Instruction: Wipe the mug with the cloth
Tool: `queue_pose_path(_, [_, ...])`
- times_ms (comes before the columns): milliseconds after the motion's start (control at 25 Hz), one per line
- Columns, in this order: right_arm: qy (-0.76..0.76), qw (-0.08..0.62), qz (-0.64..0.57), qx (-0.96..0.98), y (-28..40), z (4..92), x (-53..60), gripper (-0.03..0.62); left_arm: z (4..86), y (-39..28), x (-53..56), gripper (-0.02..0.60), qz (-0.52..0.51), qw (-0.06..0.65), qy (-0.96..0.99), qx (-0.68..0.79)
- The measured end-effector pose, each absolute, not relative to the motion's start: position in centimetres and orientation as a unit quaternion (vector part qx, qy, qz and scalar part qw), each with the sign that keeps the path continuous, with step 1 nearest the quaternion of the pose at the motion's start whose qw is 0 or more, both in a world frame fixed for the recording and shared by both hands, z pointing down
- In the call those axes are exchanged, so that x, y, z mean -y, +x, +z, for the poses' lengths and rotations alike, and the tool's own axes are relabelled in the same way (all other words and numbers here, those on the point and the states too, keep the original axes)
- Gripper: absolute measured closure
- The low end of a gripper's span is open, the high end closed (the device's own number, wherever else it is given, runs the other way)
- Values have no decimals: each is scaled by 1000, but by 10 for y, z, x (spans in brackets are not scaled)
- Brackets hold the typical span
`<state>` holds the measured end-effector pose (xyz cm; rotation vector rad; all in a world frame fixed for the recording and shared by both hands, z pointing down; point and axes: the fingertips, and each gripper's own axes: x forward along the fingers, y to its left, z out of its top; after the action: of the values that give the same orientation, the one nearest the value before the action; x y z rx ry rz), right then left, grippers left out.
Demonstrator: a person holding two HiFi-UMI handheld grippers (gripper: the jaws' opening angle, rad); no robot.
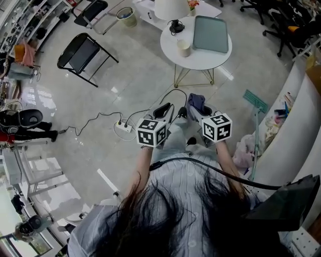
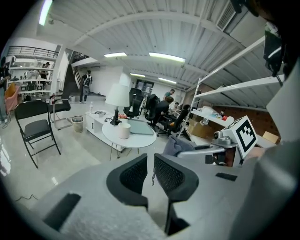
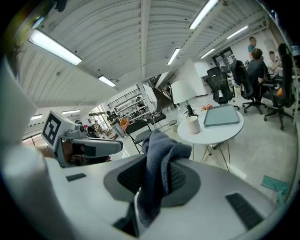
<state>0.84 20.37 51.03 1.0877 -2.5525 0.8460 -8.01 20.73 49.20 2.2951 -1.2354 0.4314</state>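
Note:
A cream mug (image 1: pixel 183 47) stands on a round white table (image 1: pixel 200 59), well ahead of both grippers; it also shows as the mug (image 2: pixel 123 130) and the mug (image 3: pixel 192 124) in the gripper views. My right gripper (image 1: pixel 197 108) is shut on a dark blue-grey cloth (image 3: pixel 158 165), which bunches above the jaws and hangs down between them; the cloth (image 1: pixel 196 103) pokes out in the head view. My left gripper (image 2: pixel 153 172) is shut with nothing in it, its jaws nearly touching. Both are held close to the person's body, over the floor.
On the table lie a grey-green tray (image 1: pixel 210 33) and a white lamp (image 1: pixel 171 9). A black folding chair (image 1: pixel 82 55) stands to the left. A power strip (image 1: pixel 123 126) with cables lies on the floor. A white counter (image 1: pixel 293 120) curves along the right.

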Motion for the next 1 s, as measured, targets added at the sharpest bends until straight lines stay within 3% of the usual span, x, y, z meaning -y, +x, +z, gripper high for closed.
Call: queue_pose_path(1000, [429,155,352,817,38,545,-49,508,529,-90,-9,523,163,309,832,430])
